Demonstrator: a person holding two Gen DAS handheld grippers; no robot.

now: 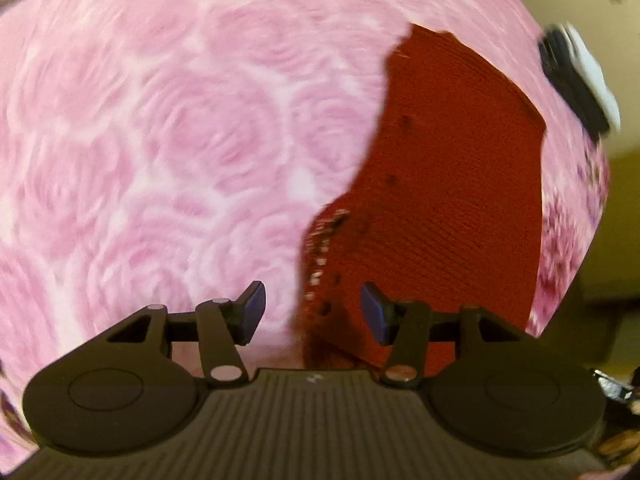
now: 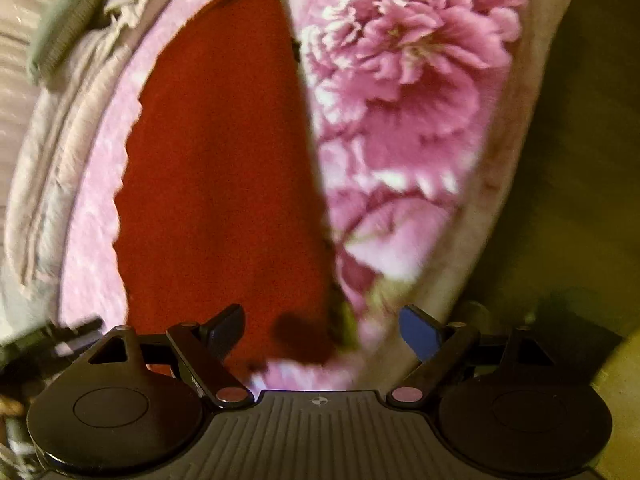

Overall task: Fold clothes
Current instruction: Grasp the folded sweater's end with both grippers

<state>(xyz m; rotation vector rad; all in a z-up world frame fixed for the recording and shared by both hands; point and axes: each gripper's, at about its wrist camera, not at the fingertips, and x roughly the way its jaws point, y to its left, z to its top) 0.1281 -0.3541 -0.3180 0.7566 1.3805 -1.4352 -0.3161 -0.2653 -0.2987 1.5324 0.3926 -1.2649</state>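
Note:
A dark red knitted garment (image 1: 452,184) lies flat on a pink flowered bedspread (image 1: 160,140); its near left edge is scalloped with small holes. My left gripper (image 1: 314,312) hovers just above that near edge, jaws open, nothing between the pads. In the right wrist view the same red garment (image 2: 224,168) stretches away as a long folded strip with a wavy left edge. My right gripper (image 2: 322,332) hangs over its near right corner, jaws wide open and empty, one pad over the red knit, the other over the bedspread (image 2: 420,92).
Crumpled pale bedding (image 2: 60,128) and a grey-green ribbed cloth (image 2: 68,32) lie along the left of the bed. The bed's edge (image 2: 492,184) drops to a dark floor at right. A black and white object (image 1: 580,80) sits at the far right.

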